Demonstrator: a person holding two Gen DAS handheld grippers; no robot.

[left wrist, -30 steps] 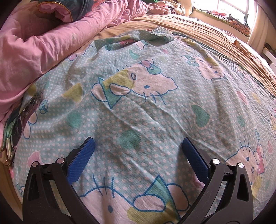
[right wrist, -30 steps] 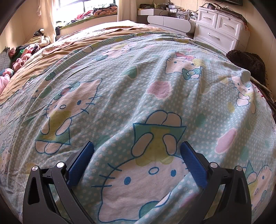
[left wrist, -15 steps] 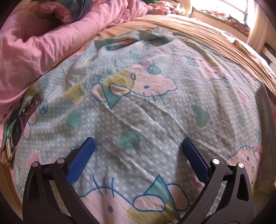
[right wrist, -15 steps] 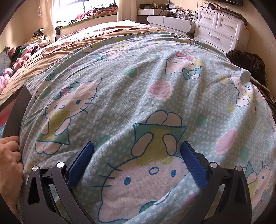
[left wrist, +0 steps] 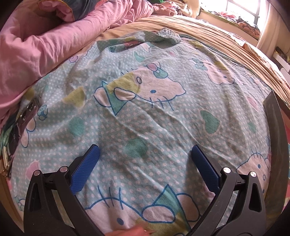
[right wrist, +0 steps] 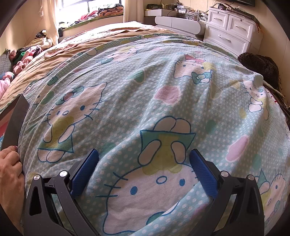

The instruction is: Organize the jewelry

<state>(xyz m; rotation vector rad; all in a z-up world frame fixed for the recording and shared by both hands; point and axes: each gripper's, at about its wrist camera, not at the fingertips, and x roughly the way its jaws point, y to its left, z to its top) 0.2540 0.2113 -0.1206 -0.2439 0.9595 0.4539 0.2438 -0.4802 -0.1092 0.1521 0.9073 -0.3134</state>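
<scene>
Bedroom: bed (right wrist: 101, 45) w/ tan cover, cartoon-cat blanket (left wrist: 154, 118) spread over it, wrinkled.
Blanket's far-left edge: pink duvet (left wrist: 36, 50) bunched up, touching blanket.
Blanket's left edge: dark strap-like item w/ metal studs (left wrist: 27, 112), too small to tell if jewelry.
Beyond blanket: white drawer unit (right wrist: 233, 27) by wall, window (right wrist: 76, 7) at back.
Left gripper (left wrist: 145, 161): jaws spread wide, nothing between, low over blanket.
Right gripper (right wrist: 144, 161): jaws spread wide, empty, over blanket.
Dark flat board (right wrist: 14, 123): at blanket's edge, a bare hand (right wrist: 10, 168) holds its near end.
Jewelry: cannot tell where; none clearly seen.
</scene>
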